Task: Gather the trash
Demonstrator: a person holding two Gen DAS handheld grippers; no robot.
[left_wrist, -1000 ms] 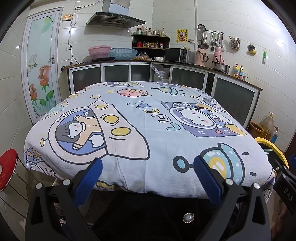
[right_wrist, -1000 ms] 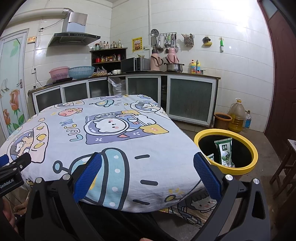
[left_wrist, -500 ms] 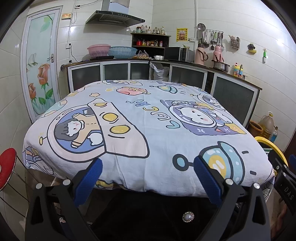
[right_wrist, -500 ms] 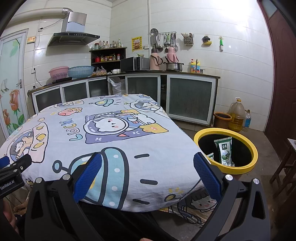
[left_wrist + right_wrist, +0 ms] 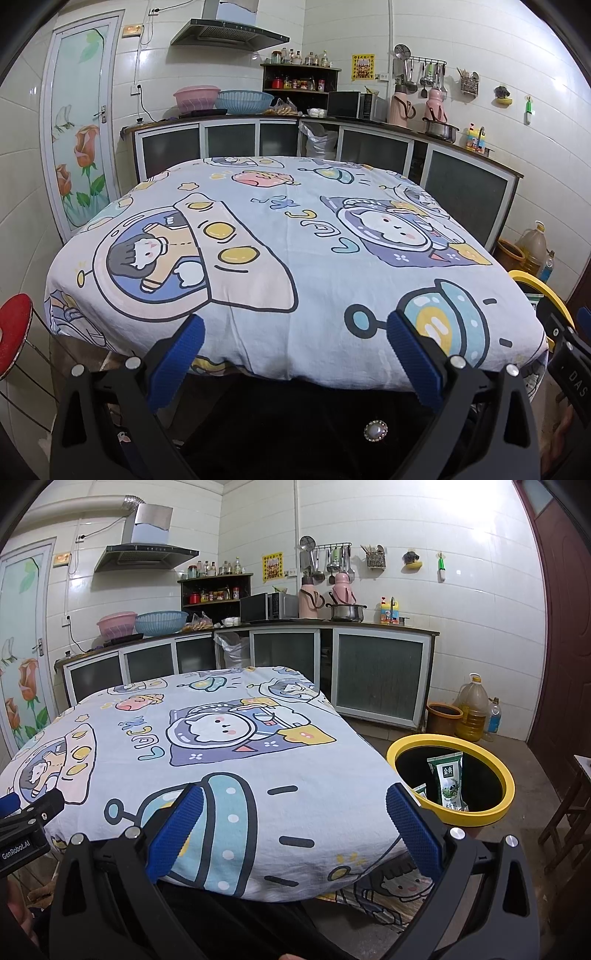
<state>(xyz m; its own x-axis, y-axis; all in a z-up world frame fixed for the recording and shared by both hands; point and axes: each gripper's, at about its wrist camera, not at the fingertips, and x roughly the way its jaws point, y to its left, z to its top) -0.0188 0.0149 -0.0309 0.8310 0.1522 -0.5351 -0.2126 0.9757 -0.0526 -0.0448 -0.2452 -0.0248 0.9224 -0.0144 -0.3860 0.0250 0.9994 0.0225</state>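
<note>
A yellow-rimmed black trash bin [image 5: 508, 786] stands on the floor right of the table; green snack packets [image 5: 447, 779] lie inside it. Its rim also shows at the right edge of the left wrist view [image 5: 532, 282]. The table carries a cartoon-print cloth [image 5: 295, 236], also seen in the right wrist view [image 5: 221, 746], with no loose trash on it. My left gripper [image 5: 295, 332] is open and empty at the table's near edge. My right gripper [image 5: 295, 805] is open and empty over the near right corner, left of the bin.
Kitchen counters with glass-front cabinets [image 5: 376, 675] run along the far walls. An oil jug [image 5: 472, 709], a brown pot [image 5: 443, 718] and a bottle [image 5: 493, 720] stand beyond the bin. A red stool [image 5: 13, 328] is at the left. A wooden stool [image 5: 572, 805] is at the right.
Both views have dipped slightly and drawn back a touch from the table. Both grippers stay open and empty.
</note>
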